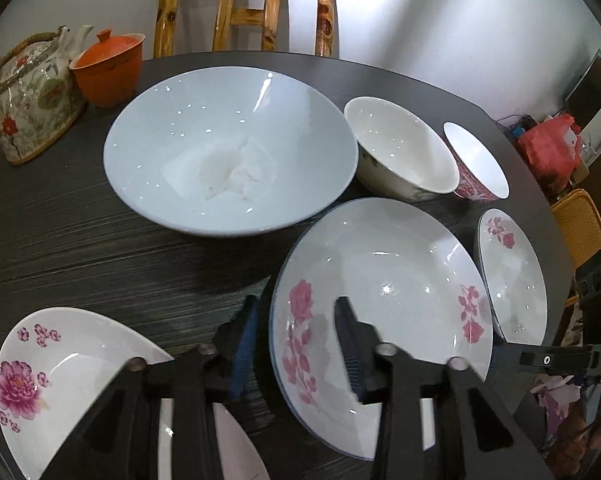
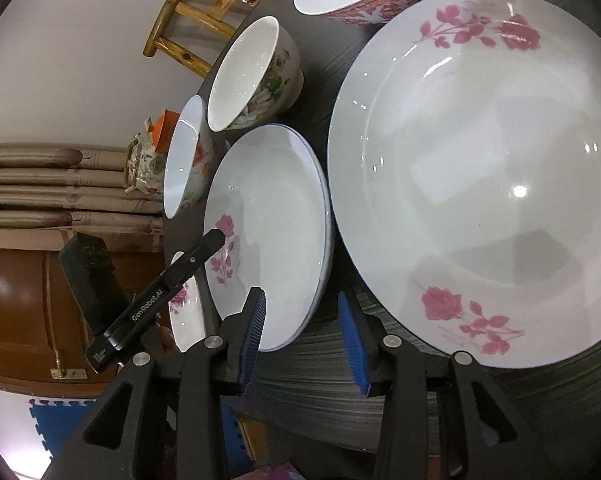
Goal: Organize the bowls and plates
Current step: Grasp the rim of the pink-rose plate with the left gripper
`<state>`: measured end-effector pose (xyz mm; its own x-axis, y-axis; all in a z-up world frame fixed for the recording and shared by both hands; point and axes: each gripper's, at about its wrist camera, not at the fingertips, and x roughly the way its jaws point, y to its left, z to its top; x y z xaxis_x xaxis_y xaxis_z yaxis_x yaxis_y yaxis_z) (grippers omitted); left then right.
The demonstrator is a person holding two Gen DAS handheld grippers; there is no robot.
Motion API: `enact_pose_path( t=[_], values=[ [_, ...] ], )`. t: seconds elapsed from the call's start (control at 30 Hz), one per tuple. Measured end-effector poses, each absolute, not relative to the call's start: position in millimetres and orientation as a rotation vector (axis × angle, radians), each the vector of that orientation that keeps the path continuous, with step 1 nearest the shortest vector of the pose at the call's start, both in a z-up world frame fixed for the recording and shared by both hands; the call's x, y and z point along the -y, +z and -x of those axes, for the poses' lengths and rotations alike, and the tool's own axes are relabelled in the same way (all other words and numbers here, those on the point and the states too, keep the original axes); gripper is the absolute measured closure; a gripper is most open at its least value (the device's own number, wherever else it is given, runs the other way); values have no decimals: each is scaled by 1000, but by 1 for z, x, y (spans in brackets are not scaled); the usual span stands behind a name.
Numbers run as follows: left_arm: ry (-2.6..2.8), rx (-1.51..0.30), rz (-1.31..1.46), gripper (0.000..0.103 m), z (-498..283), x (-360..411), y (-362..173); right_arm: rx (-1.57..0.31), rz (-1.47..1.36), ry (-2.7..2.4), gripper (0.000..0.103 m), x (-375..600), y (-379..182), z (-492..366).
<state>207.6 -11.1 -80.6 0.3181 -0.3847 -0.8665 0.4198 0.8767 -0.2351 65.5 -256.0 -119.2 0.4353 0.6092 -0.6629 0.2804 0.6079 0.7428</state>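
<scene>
In the left wrist view my left gripper (image 1: 298,344) is open, its jaws straddling the near-left rim of a white plate with pink roses (image 1: 384,276). Beyond it stand a big pale blue bowl (image 1: 228,152), a white bowl (image 1: 400,148), a red-patterned bowl (image 1: 476,164) and a small rose plate (image 1: 512,276). A plate with purple flowers (image 1: 60,364) lies at the near left. In the right wrist view my right gripper (image 2: 302,340) is open over bare table between the blue-rimmed rose plate (image 2: 268,236) and a large rose plate (image 2: 476,176).
A flowered teapot (image 1: 32,96) and an orange lidded cup (image 1: 108,68) stand at the table's far left. A wooden chair (image 1: 244,8) is behind the dark round table (image 1: 80,248). The left gripper's body (image 2: 156,304) shows at the table edge in the right wrist view.
</scene>
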Motion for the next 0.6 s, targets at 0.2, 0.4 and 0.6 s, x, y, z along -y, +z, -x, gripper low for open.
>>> enact_pose_path(
  t=[0.2,0.4,0.6],
  values=[
    [-470,-1142,-62,88,-206,13,-85,-1134,-925,243,67,253,-117,-72],
    [-428,-1146,-56,88,-199,11,-85,-1117,-853,237,78,249,-115,-75],
    [-414,-1167,-31,89,-181,3,-86,-1118,-823,235,85,253,-119,-75]
  ],
)
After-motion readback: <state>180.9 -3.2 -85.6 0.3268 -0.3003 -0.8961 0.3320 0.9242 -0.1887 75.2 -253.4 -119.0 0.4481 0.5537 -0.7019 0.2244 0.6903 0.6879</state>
